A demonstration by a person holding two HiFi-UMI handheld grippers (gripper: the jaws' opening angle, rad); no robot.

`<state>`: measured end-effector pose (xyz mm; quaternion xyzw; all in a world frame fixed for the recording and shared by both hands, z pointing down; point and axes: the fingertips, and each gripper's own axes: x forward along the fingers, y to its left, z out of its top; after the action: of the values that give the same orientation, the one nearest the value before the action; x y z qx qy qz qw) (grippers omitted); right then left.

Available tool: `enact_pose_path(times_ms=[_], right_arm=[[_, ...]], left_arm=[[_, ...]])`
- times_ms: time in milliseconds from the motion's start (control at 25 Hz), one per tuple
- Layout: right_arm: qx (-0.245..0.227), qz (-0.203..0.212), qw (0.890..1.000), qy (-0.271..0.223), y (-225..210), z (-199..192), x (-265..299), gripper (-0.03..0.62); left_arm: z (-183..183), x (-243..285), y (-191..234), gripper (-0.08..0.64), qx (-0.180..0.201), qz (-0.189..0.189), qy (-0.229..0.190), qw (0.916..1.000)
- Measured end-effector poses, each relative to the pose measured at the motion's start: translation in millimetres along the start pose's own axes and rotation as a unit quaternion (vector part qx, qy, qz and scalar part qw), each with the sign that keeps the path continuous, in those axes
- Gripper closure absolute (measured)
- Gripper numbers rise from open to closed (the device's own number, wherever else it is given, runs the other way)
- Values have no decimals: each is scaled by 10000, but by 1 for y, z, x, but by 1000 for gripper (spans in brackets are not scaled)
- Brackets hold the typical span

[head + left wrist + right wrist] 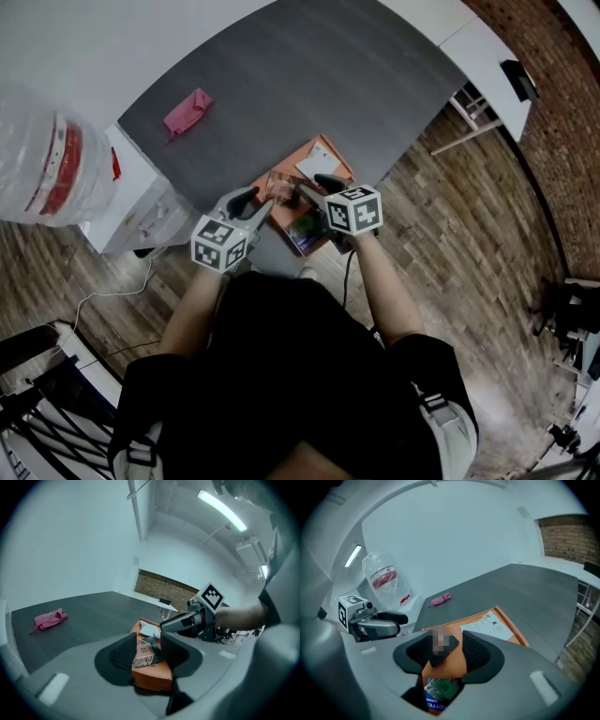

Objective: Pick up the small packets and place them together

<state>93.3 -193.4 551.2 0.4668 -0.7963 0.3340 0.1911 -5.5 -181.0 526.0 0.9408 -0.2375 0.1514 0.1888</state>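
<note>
Person leaning over an orange tray, left forearm and right forearm stretched forward. Left gripper hovers at the tray's near-left edge, jaws apart. Right gripper hangs over the tray, jaws apart.

In the head view the left gripper and right gripper cover most of the orange tray, so the packets on it barely show. In the left gripper view a clear packet stands between the jaws; whether both pads press it cannot be told. In the right gripper view the dark packet is blurred over on top, and the blue-green packet nearer is half hidden by the jaws. Print on the white paper is too small to read. The big bottle at far left is cut off.
</note>
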Motion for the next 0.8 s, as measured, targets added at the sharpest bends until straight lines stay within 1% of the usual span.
enact_pose_path(times_ms=[240,360,440,600,800], right_arm=[[-70,-160,9996,-215,-15,0,-41,430],[-26,-269,9995,-189,-26,-9,-57,437],[6,-302,9995,-27,-31,-21,-63,448],[3,-300,9990,344,-34,-46,-63,449],[-415,-647,9941,764,-43,-65,-61,449]], left_arm=[[16,24,-27,405,234,-335,-129,9991],[23,36,-40,405,360,-496,-160,9980],[23,40,-47,405,409,-560,-138,9975],[16,42,-55,405,424,-609,-48,9972],[12,42,-57,405,385,-601,-18,9974]])
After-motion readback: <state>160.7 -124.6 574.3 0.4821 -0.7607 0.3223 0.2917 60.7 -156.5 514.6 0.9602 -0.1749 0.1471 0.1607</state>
